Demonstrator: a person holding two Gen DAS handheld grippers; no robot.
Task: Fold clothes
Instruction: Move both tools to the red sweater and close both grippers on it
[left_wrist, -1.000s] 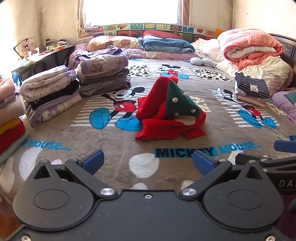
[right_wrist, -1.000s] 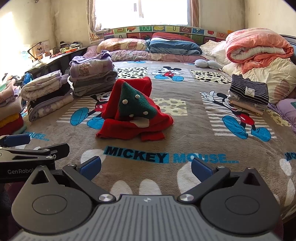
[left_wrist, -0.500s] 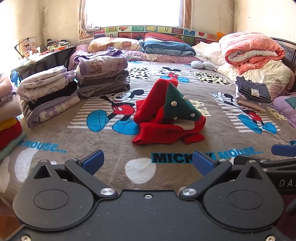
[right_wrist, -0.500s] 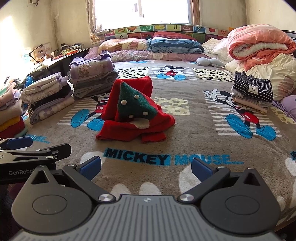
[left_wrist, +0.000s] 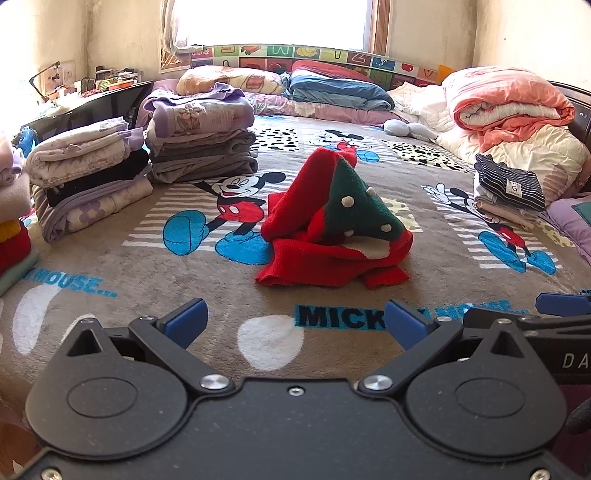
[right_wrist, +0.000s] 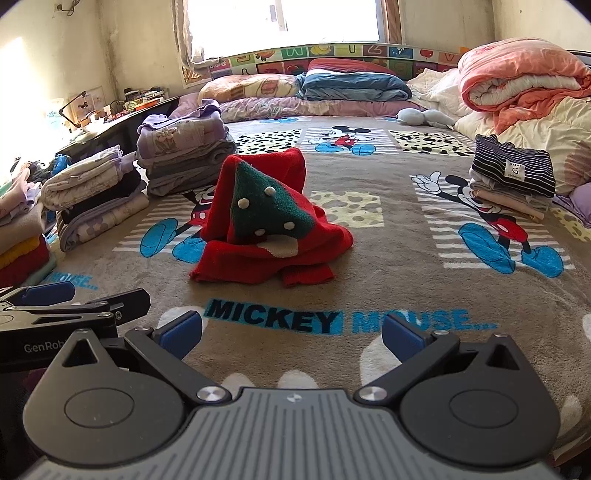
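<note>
A brown Mickey Mouse blanket covers the whole bed, and folded stacks ring it: a purple and grey pile at about 10 o'clock in the left wrist view, another folded stack at 9 o'clock, and a striped pile at 2 o'clock in the right wrist view. In the middle, at 12 o'clock from both cameras, the red sweater with its green dotted tree sits crumpled in a peaked heap, not folded. To fold it well, I judge it should be spread flat front-down, each claw taking a separate hem or shoulder edge rather than the bunched middle, so no layer is dragged along. The left gripper is held low over the blanket's near edge, level, pointing at the heap, jaws spread wide and empty. The right gripper sits just beside it, aimed likewise, also released and holding nothing.
</note>
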